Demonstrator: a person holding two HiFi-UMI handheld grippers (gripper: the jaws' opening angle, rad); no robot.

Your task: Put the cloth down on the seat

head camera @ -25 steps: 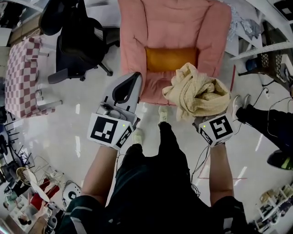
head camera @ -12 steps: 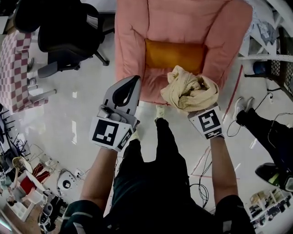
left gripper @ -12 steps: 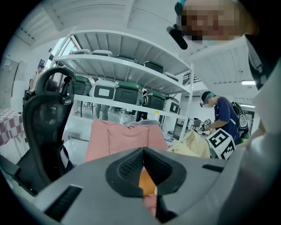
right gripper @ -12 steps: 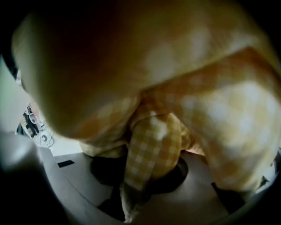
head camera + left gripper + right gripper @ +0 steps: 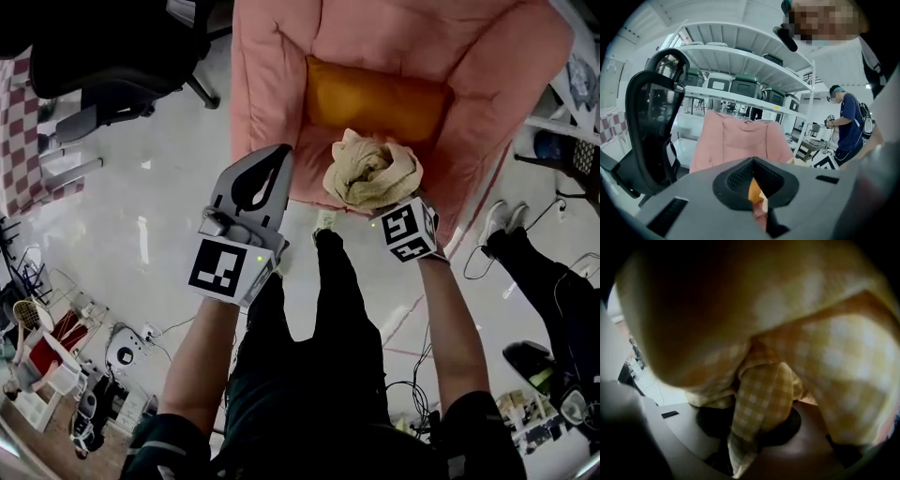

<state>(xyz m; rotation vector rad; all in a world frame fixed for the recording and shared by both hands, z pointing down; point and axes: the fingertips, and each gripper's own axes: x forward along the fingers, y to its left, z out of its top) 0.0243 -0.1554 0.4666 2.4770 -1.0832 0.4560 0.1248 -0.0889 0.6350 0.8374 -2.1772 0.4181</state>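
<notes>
Yellow checked cloth point(image 5: 373, 171), bunched, clamped in right gripper point(image 5: 380, 202); left gripper point(image 5: 279, 156) seemingly closed.

bright, even indoor light from overhead; the glossy floor point(image 5: 122, 234) shows pale streaks of glare. the head view bends hard at its edges. the right gripper view is dim, the checked cloth point(image 5: 764, 399) close, shadowed and blurred, its corners black.
</notes>
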